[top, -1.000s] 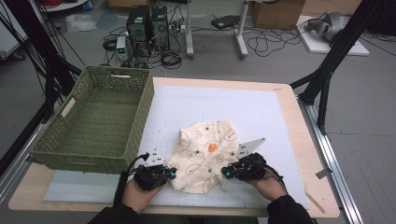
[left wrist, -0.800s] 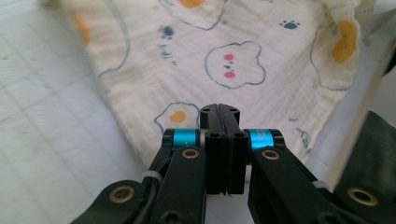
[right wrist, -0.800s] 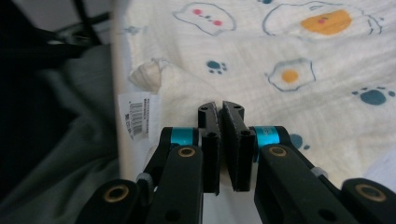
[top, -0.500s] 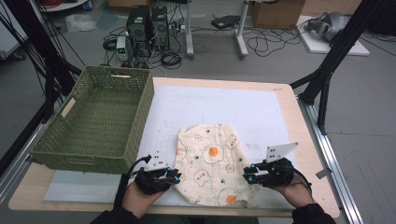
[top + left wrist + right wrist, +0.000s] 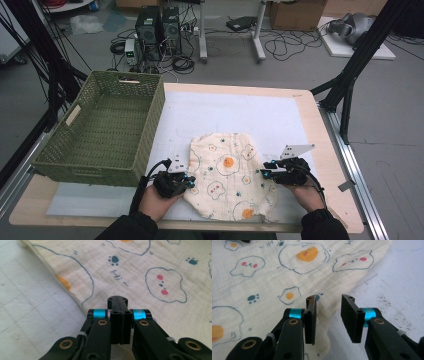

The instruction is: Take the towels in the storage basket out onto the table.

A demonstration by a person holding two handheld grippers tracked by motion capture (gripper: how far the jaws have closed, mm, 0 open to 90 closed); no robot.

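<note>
The cloth (image 5: pixel 230 175), cream with printed eggs, clouds and paw marks, lies spread flat on a white mat (image 5: pixel 225 117) that covers a light wooden table (image 5: pixel 307 105). It sits between the two hand-held grippers, at the table's near edge. Its long axis runs from the near edge away toward the far side, tilted slightly to the left in the high view; the near end is the wider one.

Left hand-held gripper (image 5: pixel 187 180): jaws pressed together with nothing between them. In the left gripper view (image 5: pixel 117 300) the tips rest just over the cloth's (image 5: pixel 140 275) left border, with the mat (image 5: pixel 30 302) to their left. The hand (image 5: pixel 157 200) comes in from the near edge, the gripper held low and roughly level, pointing right toward the cloth.

Right hand-held gripper (image 5: pixel 265 169): jaws apart, having just been opening, with nothing gripped. In the right gripper view (image 5: pixel 328 302) the left jaw stands over the cloth's (image 5: pixel 274 277) edge and the right jaw over bare mat (image 5: pixel 402 277); the edge runs through the gap between them. The hand (image 5: pixel 305 192) also enters from the near edge, the gripper low and level, pointing left at the cloth's right border. A grey plate (image 5: pixel 296 149) sits on top of it.

A green woven basket (image 5: pixel 70 160) stands on the table well to the left of the left hand-held gripper and beyond it. Past the table the grey floor (image 5: pixel 390 130) carries computer cases (image 5: pixel 157 25), loose cables (image 5: pixel 282 47) and black frame legs (image 5: pixel 350 75).
</note>
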